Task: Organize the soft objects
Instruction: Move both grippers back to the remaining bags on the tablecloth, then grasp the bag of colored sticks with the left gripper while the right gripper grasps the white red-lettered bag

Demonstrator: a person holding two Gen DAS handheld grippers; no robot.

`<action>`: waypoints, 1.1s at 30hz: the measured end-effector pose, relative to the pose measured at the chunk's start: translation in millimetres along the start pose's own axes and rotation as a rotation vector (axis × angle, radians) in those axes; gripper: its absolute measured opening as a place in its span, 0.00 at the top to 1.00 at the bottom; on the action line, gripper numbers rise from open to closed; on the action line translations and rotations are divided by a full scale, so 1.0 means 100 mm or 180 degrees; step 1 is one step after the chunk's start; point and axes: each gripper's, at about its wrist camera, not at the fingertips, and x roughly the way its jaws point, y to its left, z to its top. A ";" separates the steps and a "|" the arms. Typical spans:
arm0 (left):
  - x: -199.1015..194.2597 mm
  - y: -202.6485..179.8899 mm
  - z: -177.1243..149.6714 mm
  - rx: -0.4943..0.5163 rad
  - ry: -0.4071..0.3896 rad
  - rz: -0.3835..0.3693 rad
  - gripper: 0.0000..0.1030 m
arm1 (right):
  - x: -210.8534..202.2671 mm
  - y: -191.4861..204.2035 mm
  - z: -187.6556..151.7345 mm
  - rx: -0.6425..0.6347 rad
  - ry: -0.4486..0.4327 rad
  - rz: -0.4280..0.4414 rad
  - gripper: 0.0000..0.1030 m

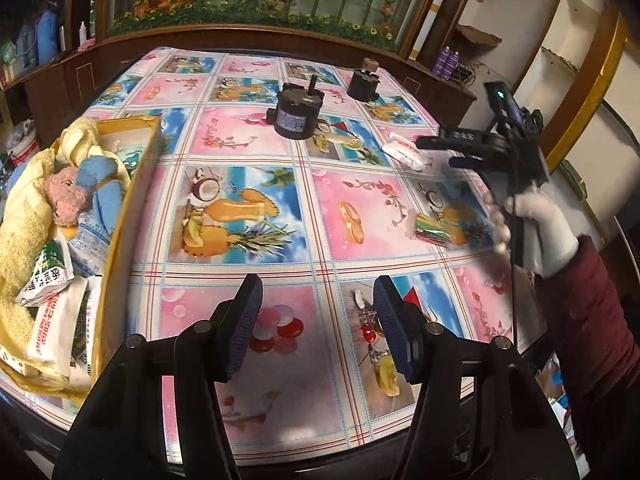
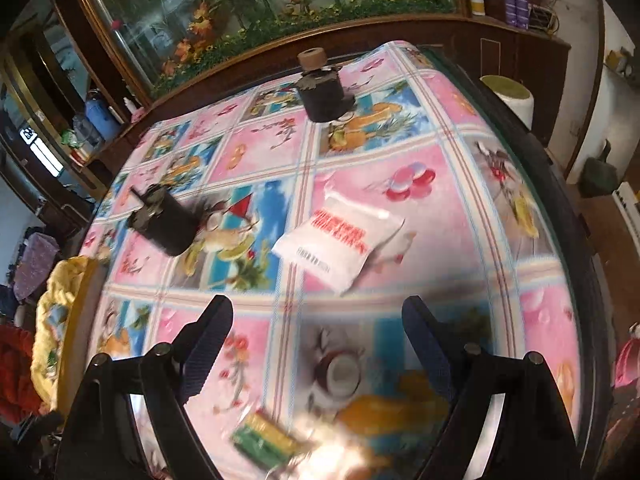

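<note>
A yellow box (image 1: 120,220) at the table's left holds yellow towels, a pink plush toy (image 1: 66,196), blue cloth and several soft packets. A white packet with red print (image 2: 344,240) lies on the tablecloth; it also shows in the left wrist view (image 1: 404,152). A clear bag with green and yellow contents (image 2: 268,440) lies under the right gripper; it also shows in the left wrist view (image 1: 440,232). My left gripper (image 1: 316,316) is open and empty above the table's near edge. My right gripper (image 2: 316,344) is open and empty, above the clear bag and short of the white packet; the left wrist view shows it too (image 1: 444,152).
Two black cylindrical motors (image 1: 296,114) (image 1: 363,82) stand on the far half of the table; the right wrist view shows them too (image 2: 168,220) (image 2: 324,92). A dark wooden cabinet with a flower display (image 1: 256,4) runs behind the table. The table edge (image 2: 560,208) curves along the right.
</note>
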 end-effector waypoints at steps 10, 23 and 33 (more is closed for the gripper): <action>0.17 -0.20 0.08 0.0202 0.0081 -0.0076 0.44 | 0.57 0.36 0.20 -0.0391 0.0415 -0.0411 0.23; 0.73 -0.70 0.35 0.0732 0.0206 -0.0401 0.44 | 0.26 0.11 -0.07 -0.0329 0.0447 0.0058 0.94; 1.44 -1.37 0.47 0.1794 0.0465 -0.0581 0.44 | -0.08 -0.42 -0.15 0.0285 0.0358 0.0614 0.88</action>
